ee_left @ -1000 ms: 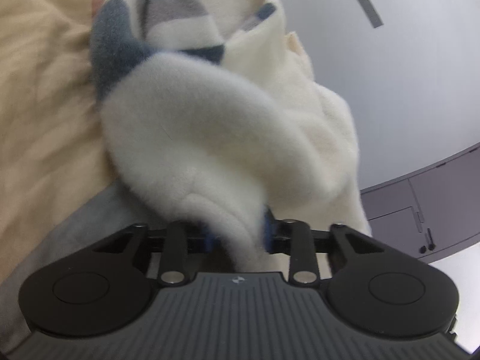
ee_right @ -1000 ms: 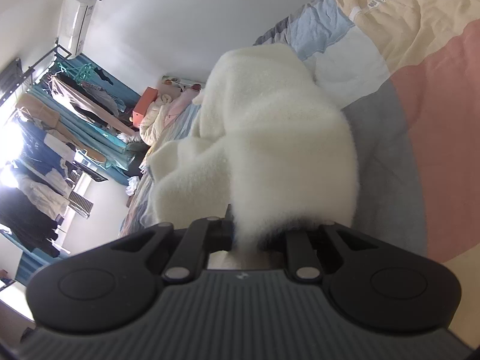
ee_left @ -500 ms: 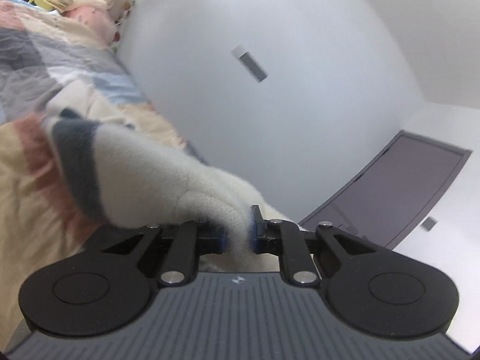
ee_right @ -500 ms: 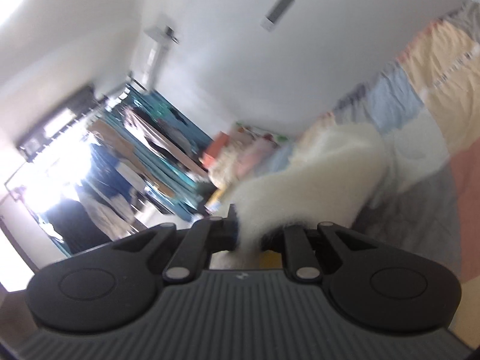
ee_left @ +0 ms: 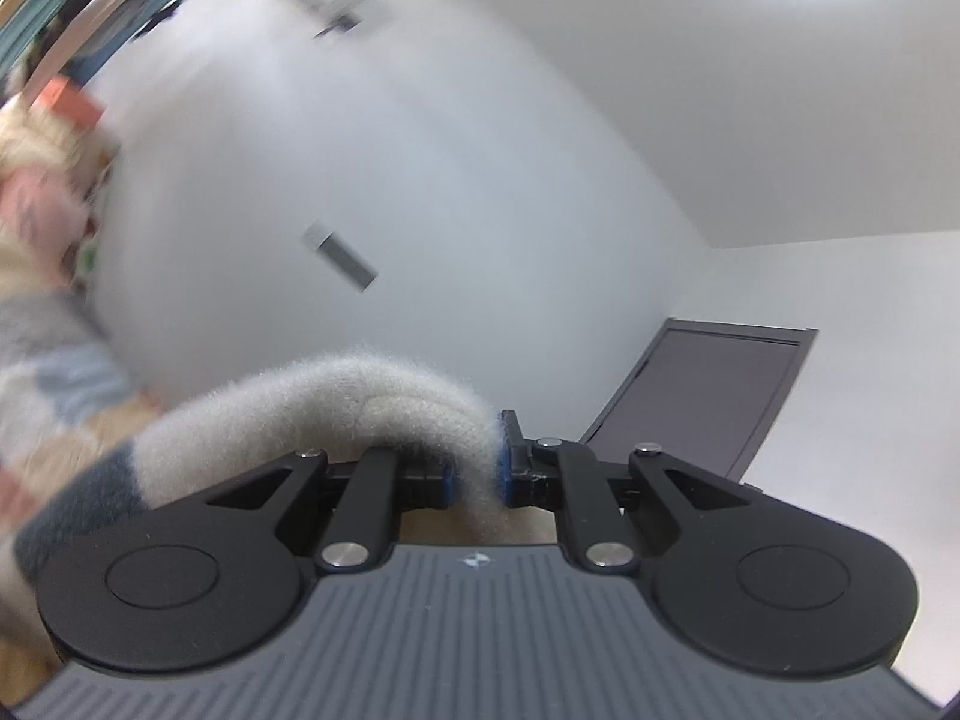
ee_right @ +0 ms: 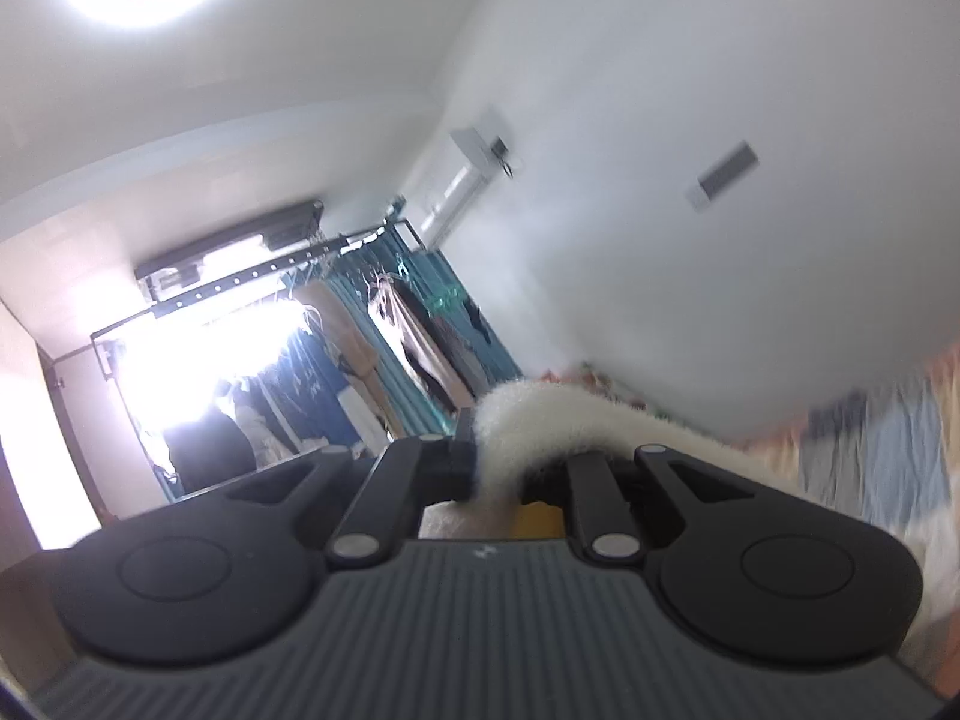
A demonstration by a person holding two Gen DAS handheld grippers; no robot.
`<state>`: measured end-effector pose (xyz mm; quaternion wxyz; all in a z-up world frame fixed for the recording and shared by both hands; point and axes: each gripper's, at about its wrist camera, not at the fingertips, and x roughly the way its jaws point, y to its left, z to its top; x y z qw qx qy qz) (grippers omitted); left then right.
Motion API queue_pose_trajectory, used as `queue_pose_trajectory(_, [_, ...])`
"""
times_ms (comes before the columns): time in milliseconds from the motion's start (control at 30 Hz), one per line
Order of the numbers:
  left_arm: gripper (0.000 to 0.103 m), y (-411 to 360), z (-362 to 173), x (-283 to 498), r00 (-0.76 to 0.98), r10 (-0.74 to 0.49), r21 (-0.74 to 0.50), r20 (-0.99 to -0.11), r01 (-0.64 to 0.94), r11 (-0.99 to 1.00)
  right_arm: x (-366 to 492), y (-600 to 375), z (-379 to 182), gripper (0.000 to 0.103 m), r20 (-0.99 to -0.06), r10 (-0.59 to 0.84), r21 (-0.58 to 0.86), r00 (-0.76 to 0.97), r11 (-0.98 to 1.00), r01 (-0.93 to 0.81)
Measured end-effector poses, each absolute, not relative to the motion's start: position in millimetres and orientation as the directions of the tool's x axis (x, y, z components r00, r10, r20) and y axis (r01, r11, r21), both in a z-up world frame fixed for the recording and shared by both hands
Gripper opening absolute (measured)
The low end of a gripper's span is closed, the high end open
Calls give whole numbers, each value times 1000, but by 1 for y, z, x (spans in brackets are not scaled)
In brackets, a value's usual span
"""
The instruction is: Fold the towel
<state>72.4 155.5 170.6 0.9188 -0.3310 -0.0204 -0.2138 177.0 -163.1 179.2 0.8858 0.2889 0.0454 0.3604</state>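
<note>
Left wrist view: the left tool (ee_left: pixel 477 468) is clamped tight on a fold of the fluffy cream towel (ee_left: pixel 336 402). Its jaws have just been closing, with the fabric pinched between them. From there the towel arches up and runs away to the left, ending in a dark blue-grey stripe (ee_left: pixel 78 510) that only this view catches. Also seen only here: the dark door (ee_left: pixel 708 396) on the far right wall.

Over to the right wrist view: the right tool (ee_right: pixel 498 474) is squeezed down on its own bunch of towel (ee_right: pixel 570 420), which trails off rightward and downward behind the tool's body. This side alone gives us the clothes rack (ee_right: pixel 336 360) and the bright window (ee_right: pixel 198 372).

The patchwork bed (ee_left: pixel 54 396) is a smear of blur at the frame edges in both views. The hanging stretch of towel between the two tools is out of sight, so how it lies overall I cannot tell.
</note>
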Motion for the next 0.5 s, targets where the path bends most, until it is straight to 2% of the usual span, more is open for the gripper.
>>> queue_pose_trajectory(167, [16,148,258,56,882,-400,-535,248,469,702,162,-168,259,13,211,627,496,750,592,-635])
queue_pose_trajectory(300, [16,140,298,46,874,-407,-524,267,486,699,148,-169,303,13,252,600,421,759,639,-644])
queue_pose_trajectory(400, [16,134,301,49,874,-418,-520,250,485,703,152,-169,316,13,211,586,410,782,674,-615])
queue_pose_trajectory(500, [18,127,280,65,880,-419,-520,225,472,712,172,-164,307,13,132,562,382,816,731,-565])
